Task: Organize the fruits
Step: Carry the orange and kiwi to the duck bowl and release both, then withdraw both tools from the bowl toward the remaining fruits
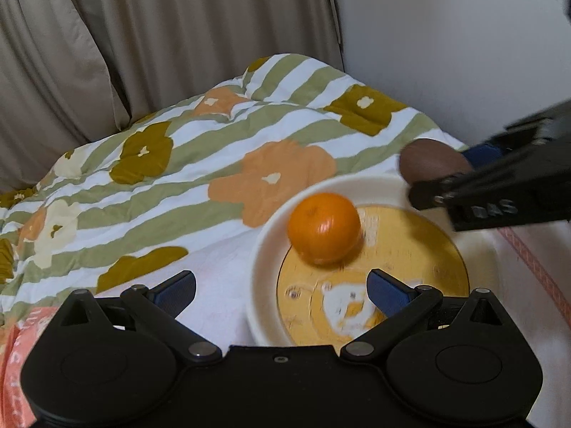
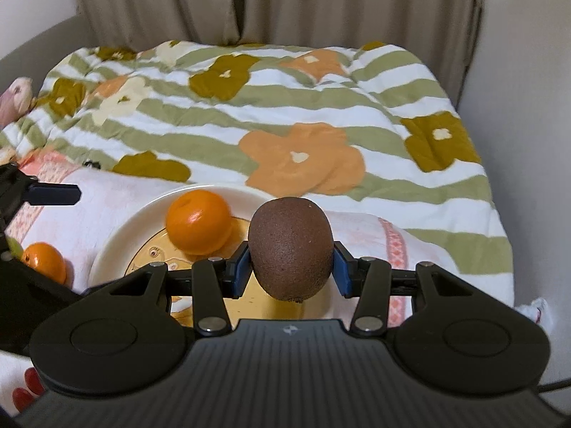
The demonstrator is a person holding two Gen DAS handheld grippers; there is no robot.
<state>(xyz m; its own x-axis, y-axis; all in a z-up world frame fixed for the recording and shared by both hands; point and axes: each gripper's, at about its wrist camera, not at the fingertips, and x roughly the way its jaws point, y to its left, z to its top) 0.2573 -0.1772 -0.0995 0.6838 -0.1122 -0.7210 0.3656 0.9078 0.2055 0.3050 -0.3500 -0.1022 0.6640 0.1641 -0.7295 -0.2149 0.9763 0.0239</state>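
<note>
The right tongs (image 2: 291, 269) are pinching a brown kiwi (image 2: 291, 248) between the blue pads (image 2: 238, 273), holding it up over the white plate (image 2: 117, 239) — roughly above the plate's 3 o'clock edge from the right wrist view. One orange (image 2: 199, 221) sits on the plate around its 11 o'clock side, on the yellow printed middle. A second orange (image 2: 44, 262) is off the plate, out at 9 o'clock on the white-and-pink cloth (image 2: 89, 207), partly hidden by the other tool.

The left tongs (image 1: 282, 290) are spread wide with nothing between them, hovering near the plate's (image 1: 264, 249) closer rim; one pad hangs over the yellow center, the other over the cloth. From that side the kiwi (image 1: 433, 160) shows at 2 o'clock, blurry — the orange (image 1: 324, 232) too. All of it rests on a bed with a flowered, green-striped blanket (image 2: 249, 114), curtains (image 2: 271, 0) behind.
</note>
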